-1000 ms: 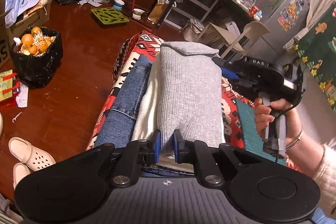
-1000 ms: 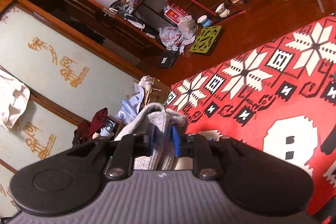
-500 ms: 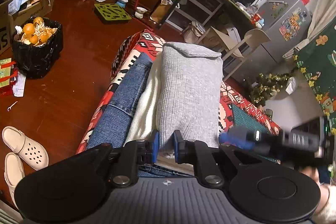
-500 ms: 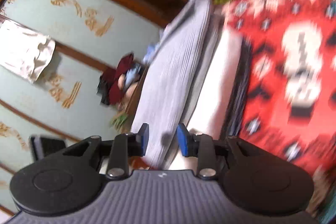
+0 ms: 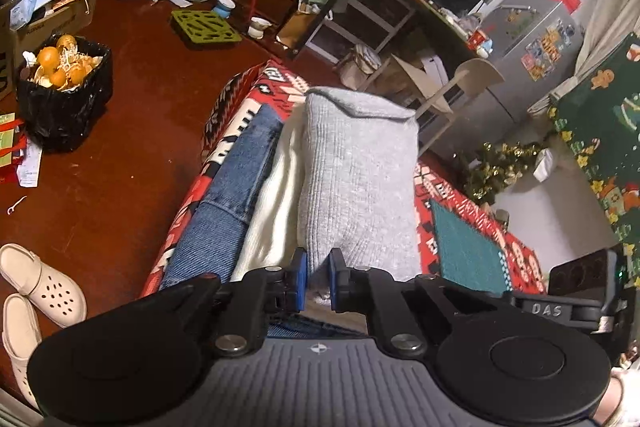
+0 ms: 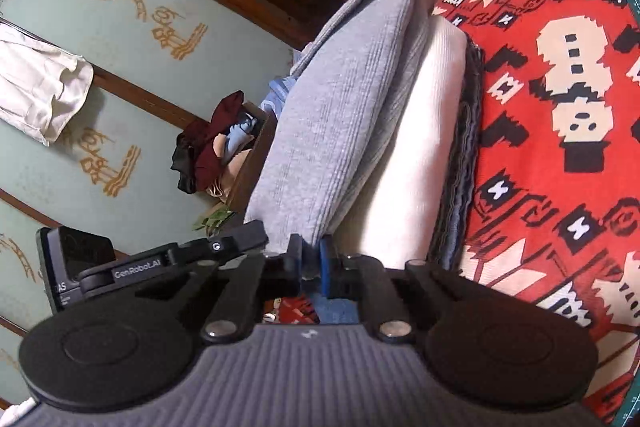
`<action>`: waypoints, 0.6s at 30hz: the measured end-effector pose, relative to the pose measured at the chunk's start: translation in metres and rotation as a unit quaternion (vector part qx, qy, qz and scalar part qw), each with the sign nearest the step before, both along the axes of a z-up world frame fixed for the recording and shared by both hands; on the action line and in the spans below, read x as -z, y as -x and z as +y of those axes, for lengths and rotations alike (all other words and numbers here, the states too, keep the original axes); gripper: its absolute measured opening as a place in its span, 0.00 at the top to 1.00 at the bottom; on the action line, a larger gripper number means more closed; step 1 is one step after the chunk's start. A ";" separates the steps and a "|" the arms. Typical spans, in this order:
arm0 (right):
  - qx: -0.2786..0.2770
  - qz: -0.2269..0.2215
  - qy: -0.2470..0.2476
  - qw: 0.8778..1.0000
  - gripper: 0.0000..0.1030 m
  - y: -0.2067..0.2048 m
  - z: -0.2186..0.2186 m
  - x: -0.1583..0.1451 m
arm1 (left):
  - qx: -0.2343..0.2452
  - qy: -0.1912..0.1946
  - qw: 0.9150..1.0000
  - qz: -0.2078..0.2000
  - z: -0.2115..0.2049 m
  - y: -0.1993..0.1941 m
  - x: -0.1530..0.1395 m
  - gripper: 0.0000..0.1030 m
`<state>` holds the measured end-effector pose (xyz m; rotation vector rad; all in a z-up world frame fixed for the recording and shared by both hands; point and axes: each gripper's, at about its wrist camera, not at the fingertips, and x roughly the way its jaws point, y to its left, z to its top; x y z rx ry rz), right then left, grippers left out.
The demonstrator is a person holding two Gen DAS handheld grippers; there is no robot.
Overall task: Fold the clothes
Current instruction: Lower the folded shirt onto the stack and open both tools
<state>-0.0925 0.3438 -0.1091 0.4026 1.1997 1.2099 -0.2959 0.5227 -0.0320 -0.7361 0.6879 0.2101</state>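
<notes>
A folded grey sweater [image 5: 356, 179] tops a stack with a white garment [image 5: 272, 223] and blue jeans [image 5: 232, 195] under it, on a red patterned cloth [image 5: 460, 211]. My left gripper [image 5: 318, 275] is shut on the sweater's near edge. In the right wrist view the same grey sweater [image 6: 320, 131] runs away over the white garment [image 6: 416, 155] and the jeans [image 6: 464, 167]. The jaws of my right gripper [image 6: 310, 259] are closing, with the sweater's near edge pinched between them. The left gripper's body [image 6: 160, 263] sits close beside it on the left.
A black bin of orange peels [image 5: 64, 95] and white clogs [image 5: 44, 287] are on the wooden floor to the left. A green mat [image 5: 468, 247] lies on the cloth right of the stack. A chair [image 5: 460, 87] and a fridge [image 5: 532, 47] stand beyond.
My right gripper let go at the sweater's far end, swung round to the near end beside the left gripper, opened and closed on the near edge. The left gripper kept still.
</notes>
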 end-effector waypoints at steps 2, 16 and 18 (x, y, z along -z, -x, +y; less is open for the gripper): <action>0.001 0.003 0.006 1.000 0.92 0.004 -0.003 0.005 | -0.001 -0.003 1.000 0.005 0.001 0.000 0.005 0.90; -0.008 -0.095 0.003 0.995 0.82 -0.009 -0.027 -0.045 | 0.007 -0.030 0.999 -0.031 -0.007 0.020 -0.032 0.77; -0.001 -0.130 0.001 0.992 0.79 -0.017 -0.021 -0.061 | 0.012 -0.050 0.998 -0.038 -0.009 0.010 -0.042 0.77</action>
